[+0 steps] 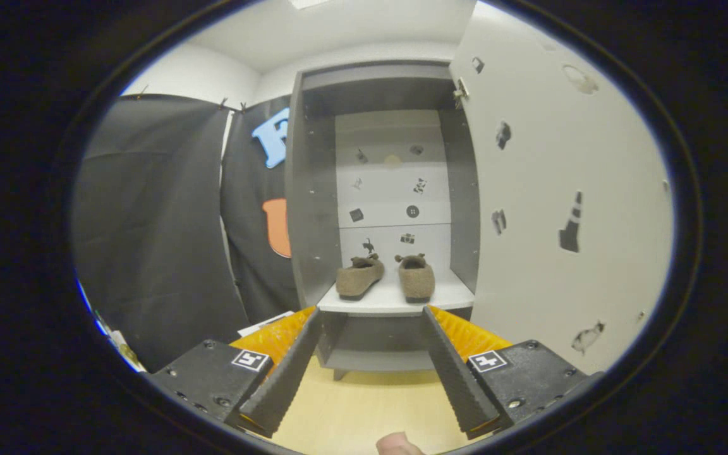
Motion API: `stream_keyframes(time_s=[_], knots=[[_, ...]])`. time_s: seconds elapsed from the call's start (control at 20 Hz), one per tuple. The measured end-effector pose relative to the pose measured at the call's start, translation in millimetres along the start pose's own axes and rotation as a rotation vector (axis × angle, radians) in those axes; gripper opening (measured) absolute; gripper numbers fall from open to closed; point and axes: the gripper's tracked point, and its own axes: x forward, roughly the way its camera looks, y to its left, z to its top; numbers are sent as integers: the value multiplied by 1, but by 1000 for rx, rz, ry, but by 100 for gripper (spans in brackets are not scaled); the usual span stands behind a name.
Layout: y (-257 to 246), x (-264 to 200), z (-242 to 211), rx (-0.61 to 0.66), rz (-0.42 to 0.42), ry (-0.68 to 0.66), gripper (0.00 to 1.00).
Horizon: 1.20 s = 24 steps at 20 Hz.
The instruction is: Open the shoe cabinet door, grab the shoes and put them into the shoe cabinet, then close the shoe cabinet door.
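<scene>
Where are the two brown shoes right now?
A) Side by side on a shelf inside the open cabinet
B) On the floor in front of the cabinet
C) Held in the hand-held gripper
A: both shoes sit side by side on the cabinet shelf, door swung open, beyond the empty, open hand-held gripper.

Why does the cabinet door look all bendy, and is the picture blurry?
In the gripper view, the fisheye lens bows straight edges, so the open door curves. The shoes on the shelf look sharp, under even light with soft shadows. The top of the cabinet is dark. The gripper has its fingers spread open, holding nothing.
</scene>
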Motion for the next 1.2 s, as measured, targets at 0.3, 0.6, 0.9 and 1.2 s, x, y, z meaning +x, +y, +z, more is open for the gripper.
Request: stream_keyframes(time_s=[0.3, 0.6, 0.9, 1.2], knots=[[-17, -102, -34, 8, 116, 42, 99], [-100, -177, -35, -38, 104, 30, 99], [-235, -210, -11, -73, -73, -47, 98], [-344, -208, 16, -28, -154, -99, 98]])
